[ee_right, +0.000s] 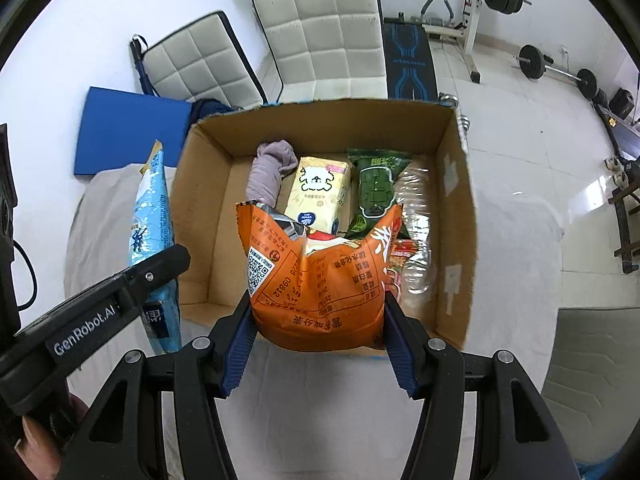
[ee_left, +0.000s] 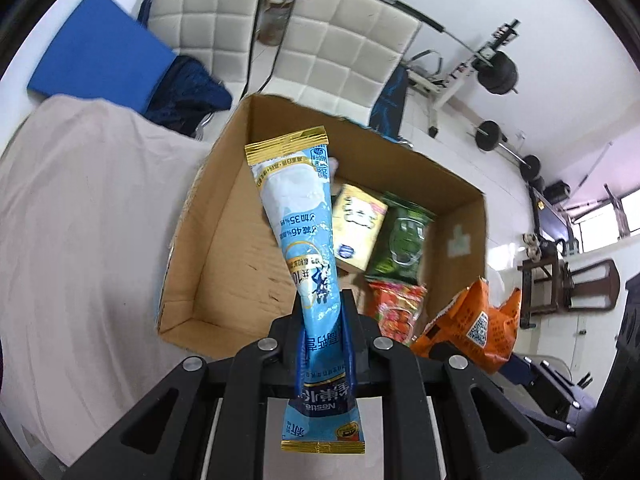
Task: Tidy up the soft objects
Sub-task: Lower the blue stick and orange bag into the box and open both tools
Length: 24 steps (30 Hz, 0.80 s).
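Observation:
My left gripper [ee_left: 325, 320] is shut on a long light-blue Nestle pouch [ee_left: 298, 216], held upright over the near left part of an open cardboard box [ee_left: 224, 184]. The pouch also shows in the right wrist view [ee_right: 150, 216] left of the box [ee_right: 456, 216]. My right gripper [ee_right: 318, 320] is shut on an orange snack bag [ee_right: 316, 280], held over the box's near edge. The orange bag shows in the left wrist view [ee_left: 472, 320]. In the box lie a cream tissue pack [ee_right: 320, 192], a green packet [ee_right: 374, 188], a purple cloth [ee_right: 268, 172] and a clear-wrapped red pack [ee_right: 416, 248].
The box stands on a cloth-covered surface [ee_right: 320, 392]. Behind it are two white padded chairs [ee_right: 320, 32], a blue mat [ee_right: 128, 128], dark blue fabric [ee_left: 188, 88] and a weight bench with barbells [ee_right: 472, 8]. Wooden furniture [ee_left: 568, 284] stands at the right.

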Each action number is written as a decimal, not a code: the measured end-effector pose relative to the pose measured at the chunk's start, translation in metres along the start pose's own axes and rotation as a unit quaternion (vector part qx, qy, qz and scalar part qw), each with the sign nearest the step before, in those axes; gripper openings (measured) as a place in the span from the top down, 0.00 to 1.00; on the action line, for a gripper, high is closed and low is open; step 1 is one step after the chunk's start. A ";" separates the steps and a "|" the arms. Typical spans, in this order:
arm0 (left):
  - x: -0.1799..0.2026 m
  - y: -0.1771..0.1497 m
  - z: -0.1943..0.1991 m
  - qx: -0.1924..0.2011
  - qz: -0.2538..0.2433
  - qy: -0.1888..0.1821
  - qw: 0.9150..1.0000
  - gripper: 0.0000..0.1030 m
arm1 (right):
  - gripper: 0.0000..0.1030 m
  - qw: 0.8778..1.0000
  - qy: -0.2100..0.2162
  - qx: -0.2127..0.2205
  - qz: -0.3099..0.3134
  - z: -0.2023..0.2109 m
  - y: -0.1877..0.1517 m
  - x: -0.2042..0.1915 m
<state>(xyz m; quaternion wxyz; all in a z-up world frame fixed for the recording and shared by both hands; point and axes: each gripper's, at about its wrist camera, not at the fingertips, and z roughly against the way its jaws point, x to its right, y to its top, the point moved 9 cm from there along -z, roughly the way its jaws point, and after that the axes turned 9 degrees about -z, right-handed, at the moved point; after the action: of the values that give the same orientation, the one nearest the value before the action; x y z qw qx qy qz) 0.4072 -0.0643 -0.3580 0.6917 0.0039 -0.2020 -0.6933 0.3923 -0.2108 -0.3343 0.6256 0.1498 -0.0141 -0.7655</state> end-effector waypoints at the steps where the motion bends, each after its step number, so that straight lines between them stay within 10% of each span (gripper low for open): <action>1: -0.005 0.001 -0.006 -0.004 0.007 0.000 1.000 0.88 | 0.40 1.000 -0.001 -0.005 -0.001 -0.008 0.002 -0.001; 24: -0.038 0.000 -0.101 -0.103 0.068 -0.024 0.992 0.87 | 0.39 0.993 -0.017 -0.116 -0.002 -0.141 -0.008 0.000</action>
<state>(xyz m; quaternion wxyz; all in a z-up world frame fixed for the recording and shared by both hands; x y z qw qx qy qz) 0.4378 -0.0553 -0.4609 0.7288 -0.0979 -0.1453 -0.6620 0.4197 -0.1854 -0.4704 0.6371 0.0629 0.0645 -0.7655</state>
